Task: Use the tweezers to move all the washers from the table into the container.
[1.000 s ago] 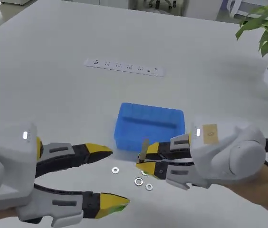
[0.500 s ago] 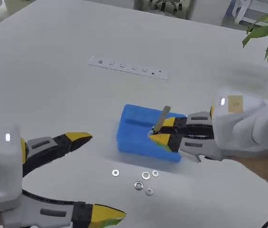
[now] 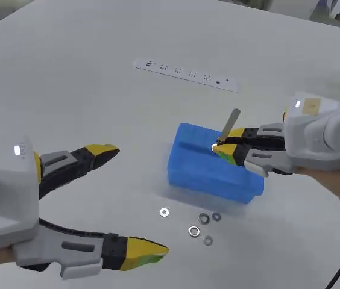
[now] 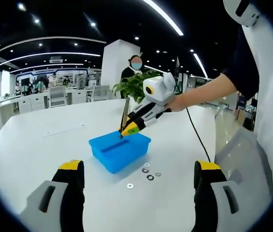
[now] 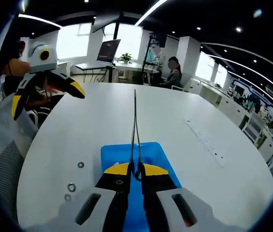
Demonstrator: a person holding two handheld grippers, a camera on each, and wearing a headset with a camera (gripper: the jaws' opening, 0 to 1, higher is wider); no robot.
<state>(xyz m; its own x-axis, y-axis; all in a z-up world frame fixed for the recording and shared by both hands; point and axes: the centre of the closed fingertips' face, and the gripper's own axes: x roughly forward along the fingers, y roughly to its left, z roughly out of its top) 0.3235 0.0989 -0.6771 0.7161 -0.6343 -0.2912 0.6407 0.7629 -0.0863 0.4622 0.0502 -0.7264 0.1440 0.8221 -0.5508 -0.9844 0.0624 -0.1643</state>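
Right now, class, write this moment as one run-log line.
right gripper: shut on tweezers, tips over blue container | left gripper: open, empty | washers: on table beside container

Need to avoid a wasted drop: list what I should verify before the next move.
1. Right tool shut on the tweezers: ok.
2. Tweezers' lower end above the blue container: ok.
3. Washer held in the tweezers: cannot tell, too small to see.
4. All washers off the table: not ok, five lie in front of the container.
5. Left tool open and apart from the container: ok.
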